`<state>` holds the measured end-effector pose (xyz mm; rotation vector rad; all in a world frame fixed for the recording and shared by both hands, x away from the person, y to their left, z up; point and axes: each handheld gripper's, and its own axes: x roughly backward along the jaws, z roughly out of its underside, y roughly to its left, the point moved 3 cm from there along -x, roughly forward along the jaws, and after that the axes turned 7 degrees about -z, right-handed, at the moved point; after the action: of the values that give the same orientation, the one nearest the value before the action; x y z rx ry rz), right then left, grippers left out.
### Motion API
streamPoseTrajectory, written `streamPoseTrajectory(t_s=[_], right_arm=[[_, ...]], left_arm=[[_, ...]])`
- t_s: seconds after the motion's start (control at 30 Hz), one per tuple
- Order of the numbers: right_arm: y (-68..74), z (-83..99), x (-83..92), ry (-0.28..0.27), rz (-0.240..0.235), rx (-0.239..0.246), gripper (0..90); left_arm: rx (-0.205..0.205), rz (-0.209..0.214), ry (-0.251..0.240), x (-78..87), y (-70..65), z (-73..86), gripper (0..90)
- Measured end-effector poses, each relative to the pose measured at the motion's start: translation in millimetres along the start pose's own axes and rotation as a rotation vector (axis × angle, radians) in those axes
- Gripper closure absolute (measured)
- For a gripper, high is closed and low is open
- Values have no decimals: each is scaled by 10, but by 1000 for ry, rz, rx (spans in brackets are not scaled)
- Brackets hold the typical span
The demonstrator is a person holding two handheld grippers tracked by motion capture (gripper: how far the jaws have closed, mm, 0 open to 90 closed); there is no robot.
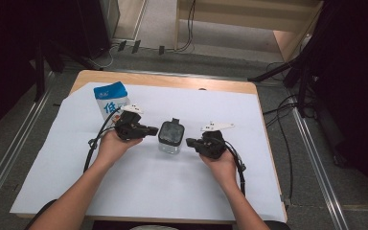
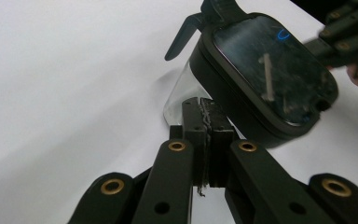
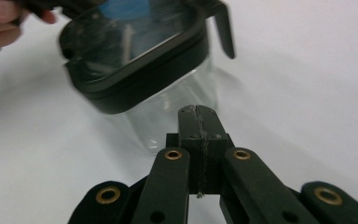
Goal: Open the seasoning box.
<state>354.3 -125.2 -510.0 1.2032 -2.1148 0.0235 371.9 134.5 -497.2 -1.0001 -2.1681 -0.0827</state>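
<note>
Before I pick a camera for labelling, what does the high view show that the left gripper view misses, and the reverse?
High view alone: the blue and white carton behind the left claw, the wooden table edge, both forearms, and the floor cables. Left gripper view alone: its own jaws pressed shut with nothing between them, close beside the container's clear wall, and the scuffed dark lid in detail. Both show: the clear container, the white sheet under it, and the right claw beyond it.

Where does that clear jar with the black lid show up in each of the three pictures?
High view: clear jar at table centre, between both grippers.
Left gripper view: upper right, beyond the shut jaws.
Right gripper view: upper left, beyond the shut jaws.
Shared landmark: the lid's black latch tab.
</note>
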Motion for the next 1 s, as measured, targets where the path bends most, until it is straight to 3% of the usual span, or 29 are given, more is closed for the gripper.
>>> streamPoseTrajectory(t_s=[0.2, 0.37, 0.63, 0.8, 0.9, 1.0], right_arm=[[-152, -108, -42, -8, 17, -2, 900], [-230, -177, -116, -9, 1, 10, 900], [-322, -284, -261, 7, -3, 53, 900], [-372, -330, -328, 10, -15, 50, 900], [-354, -326, -344, 15, -28, 55, 900], [-293, -331, -362, 17, -25, 94, 900]], left_arm=[[5, -9, -1, 120, -81, 109, 900], [-6, -11, 4, 164, -187, 190, 900], [-7, -4, 3, 97, -327, 264, 899], [-14, -5, 5, 26, -387, 270, 894], [-14, -7, 15, -4, -382, 276, 900], [-28, -18, 21, -14, -386, 283, 900]])
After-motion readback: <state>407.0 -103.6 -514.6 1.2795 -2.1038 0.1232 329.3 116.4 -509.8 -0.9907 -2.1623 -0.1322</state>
